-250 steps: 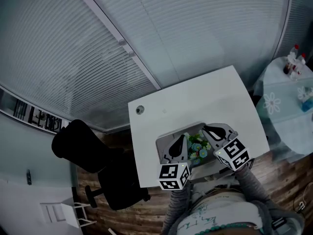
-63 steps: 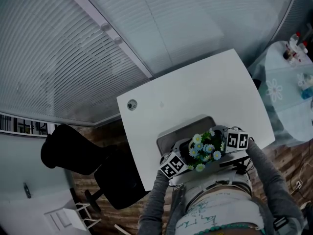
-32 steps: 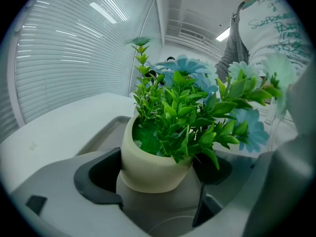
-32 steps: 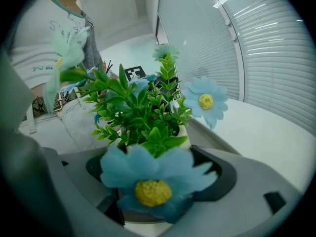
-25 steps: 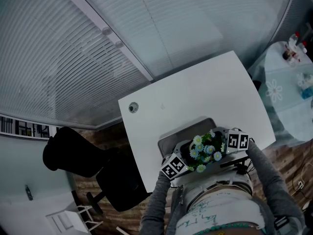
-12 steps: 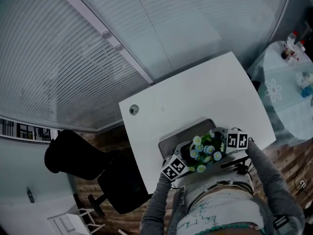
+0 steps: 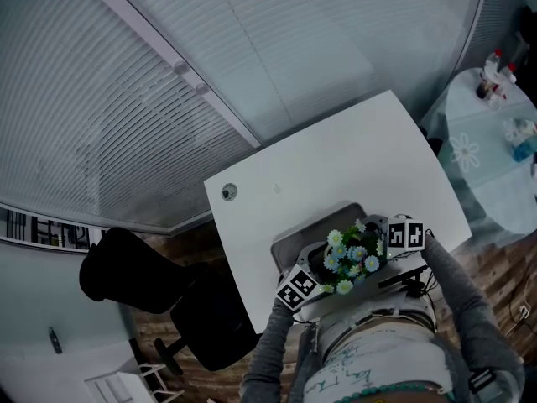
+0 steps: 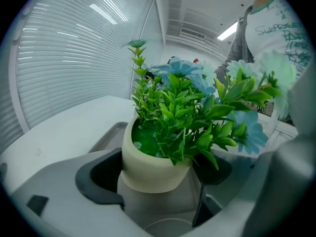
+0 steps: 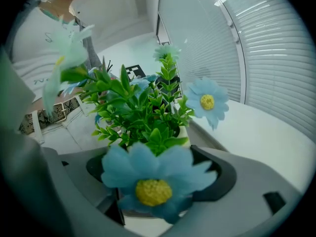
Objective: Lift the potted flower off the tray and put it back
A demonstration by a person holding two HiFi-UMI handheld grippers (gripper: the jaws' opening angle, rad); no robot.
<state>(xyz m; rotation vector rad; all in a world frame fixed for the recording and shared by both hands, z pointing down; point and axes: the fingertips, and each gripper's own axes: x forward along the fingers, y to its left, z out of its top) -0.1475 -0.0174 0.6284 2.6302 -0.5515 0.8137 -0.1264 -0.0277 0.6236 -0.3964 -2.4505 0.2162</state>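
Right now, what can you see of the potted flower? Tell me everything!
The potted flower has a smooth cream round pot, maybe ceramic, green filling, leafy sprigs and pale blue daisies with yellow centres. It stands upright, gripped from opposite sides by the left gripper and the right gripper, above the grey tray near the edge of the white table. Whether it touches the tray isn't clear.

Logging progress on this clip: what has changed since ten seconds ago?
The pot came off the tray, up and toward the person. The left gripper and right gripper now clamp it from opposite sides. In the last 2.5 seconds almost nothing moved. Tray and table stayed put.
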